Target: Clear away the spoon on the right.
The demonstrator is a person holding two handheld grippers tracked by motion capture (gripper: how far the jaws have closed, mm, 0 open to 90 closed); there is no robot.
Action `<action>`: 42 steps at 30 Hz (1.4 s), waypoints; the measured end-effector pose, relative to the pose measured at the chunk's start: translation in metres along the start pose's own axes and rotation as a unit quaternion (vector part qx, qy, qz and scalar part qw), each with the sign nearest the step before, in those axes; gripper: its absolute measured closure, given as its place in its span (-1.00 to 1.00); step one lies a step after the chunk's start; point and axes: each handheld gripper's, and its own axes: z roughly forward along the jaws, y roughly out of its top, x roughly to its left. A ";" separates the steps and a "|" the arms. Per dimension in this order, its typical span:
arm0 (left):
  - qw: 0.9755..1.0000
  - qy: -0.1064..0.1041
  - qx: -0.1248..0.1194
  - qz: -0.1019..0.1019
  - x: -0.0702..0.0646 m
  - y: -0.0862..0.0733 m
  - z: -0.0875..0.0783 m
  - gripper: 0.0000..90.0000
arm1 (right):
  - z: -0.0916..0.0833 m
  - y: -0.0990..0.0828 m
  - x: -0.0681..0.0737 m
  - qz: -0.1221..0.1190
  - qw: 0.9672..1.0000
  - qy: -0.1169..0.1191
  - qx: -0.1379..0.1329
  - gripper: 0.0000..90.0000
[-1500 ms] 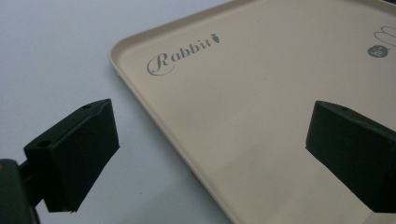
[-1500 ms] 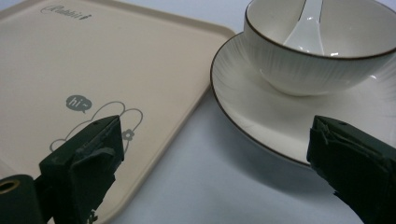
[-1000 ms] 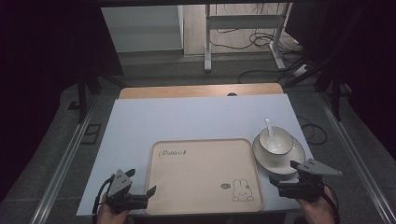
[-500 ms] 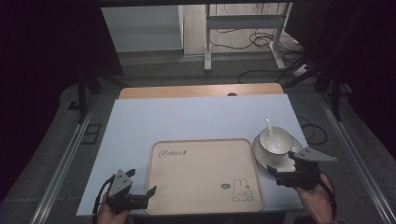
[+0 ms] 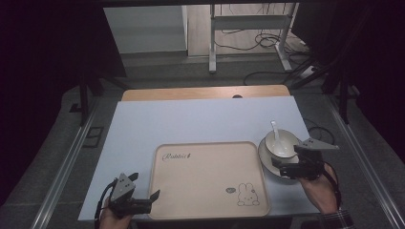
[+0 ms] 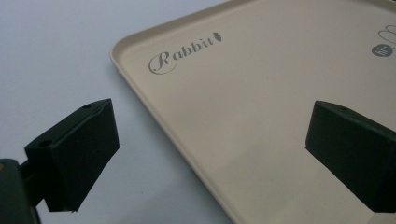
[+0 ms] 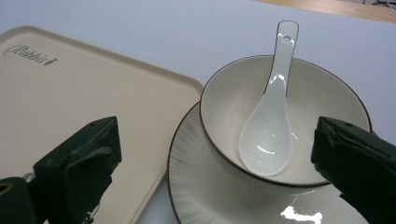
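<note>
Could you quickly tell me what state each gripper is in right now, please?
Left gripper: open, holding nothing, at the tray's corner.
Right gripper: open, holding nothing, over the bowl.

White table [image 5: 191, 124] with beige tray [image 5: 205, 176] and, seemingly touching, plate [image 5: 265, 155]

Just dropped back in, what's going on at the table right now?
A person holds a gripper in each hand. The right gripper is open at the near edge of the plate, which carries a bowl with a white spoon inside; nothing is gripped yet. The left gripper is open at the near left corner of the beige tray, its jaws on either side of the tray's edge.
</note>
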 end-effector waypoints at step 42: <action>1.000 -0.002 0.004 0.002 0.001 0.000 0.000 -0.95 | 0.075 0.039 -0.048 0.020 0.994 -0.040 0.098 0.29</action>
